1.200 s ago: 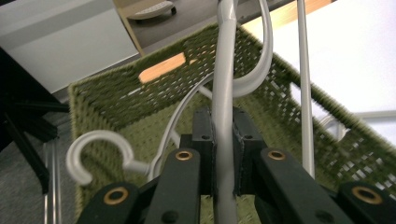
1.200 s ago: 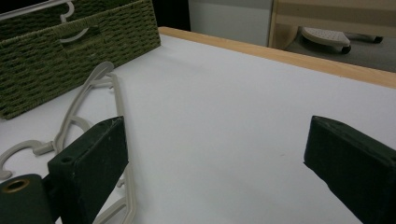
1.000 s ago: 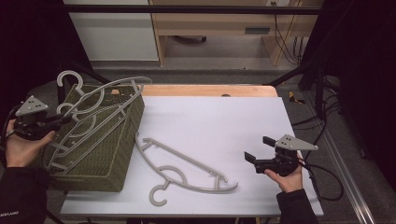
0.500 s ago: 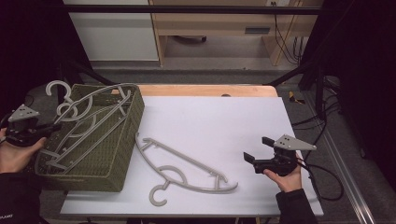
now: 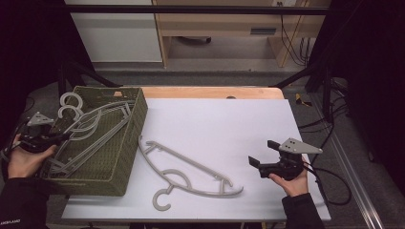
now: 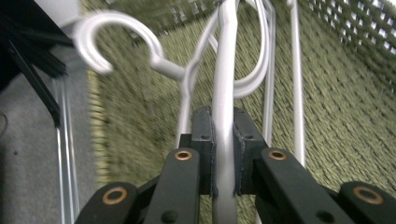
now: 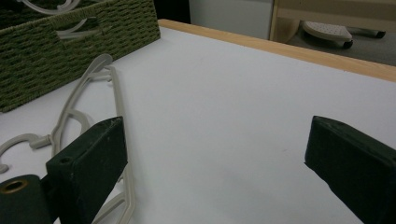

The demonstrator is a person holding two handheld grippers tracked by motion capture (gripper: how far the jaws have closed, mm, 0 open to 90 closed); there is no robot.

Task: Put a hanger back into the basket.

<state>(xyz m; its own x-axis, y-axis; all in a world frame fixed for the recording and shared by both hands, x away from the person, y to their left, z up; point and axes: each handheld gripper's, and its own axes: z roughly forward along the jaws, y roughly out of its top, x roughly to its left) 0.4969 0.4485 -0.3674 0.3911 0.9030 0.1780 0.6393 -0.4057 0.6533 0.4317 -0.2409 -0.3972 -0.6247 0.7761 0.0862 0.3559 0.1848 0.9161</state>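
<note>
The left gripper has its pads clamped on the pale arm of a grey hanger, a grip that the left gripper view makes plain while the high view gives just the hand and gripper at the near-left rim of the green woven basket. That close view also shows a white hook curling off to the left of the held bar, with thinner bars running alongside it over the woven floor. From above, the basket is seen to hold the hangers lying slantwise, their hooks poking over the far-left corner (how many lie stacked there is hard to count). The right gripper rests at the near right of the white table, its jaws wide apart with nothing between them; its own view looks across bare tabletop between the two black pads. A further hanger lies flat on the table just right of the basket, its hook toward the near edge; the right gripper view catches part of it beside the basket's wall.
</note>
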